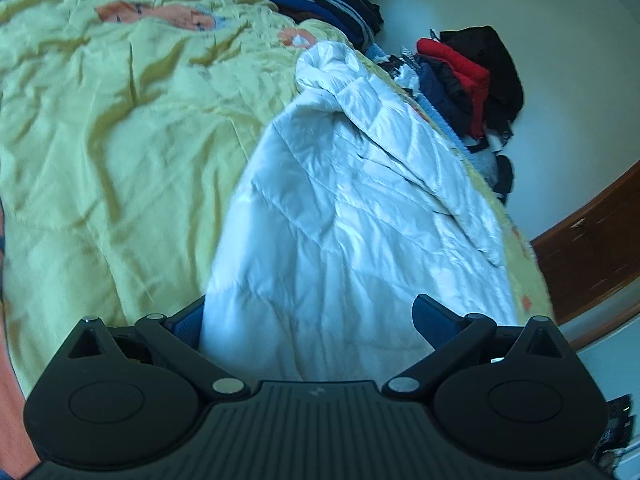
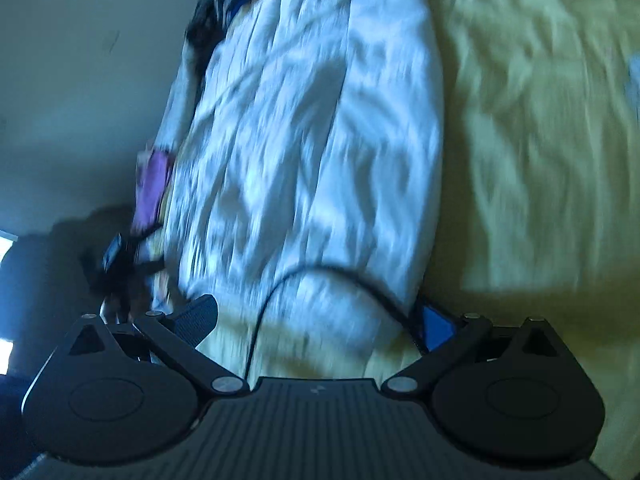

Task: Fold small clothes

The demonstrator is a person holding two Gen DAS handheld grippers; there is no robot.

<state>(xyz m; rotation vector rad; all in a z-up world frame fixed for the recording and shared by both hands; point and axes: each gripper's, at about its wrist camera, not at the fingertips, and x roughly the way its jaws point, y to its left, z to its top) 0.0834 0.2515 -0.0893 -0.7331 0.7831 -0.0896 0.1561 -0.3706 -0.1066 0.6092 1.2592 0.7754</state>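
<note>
Left wrist view: a white quilted garment (image 1: 344, 208), probably a light padded jacket, lies on a yellow bedspread (image 1: 100, 140), stretching from 6 o'clock up toward 1 o'clock. The left gripper (image 1: 308, 316) has its two blue-padded fingers spread wide, with the garment's near edge bulging between them; nothing is pinched. A pile of dark and red clothes (image 1: 468, 80) sits at 2 o'clock.

Right wrist view, blurred: the same white garment (image 2: 312, 140) fills the centre from 12 to 6 o'clock, bedspread (image 2: 540, 160) at 3 o'clock. The right gripper (image 2: 316, 316) is also wide apart, straddling a dark-trimmed edge, holding nothing.

The shiny fabric looks light, soft, puffy and likely slippery. A firm pinch on a stitched hem or trimmed edge seems safest; thick padding may spring back from folds.
</note>
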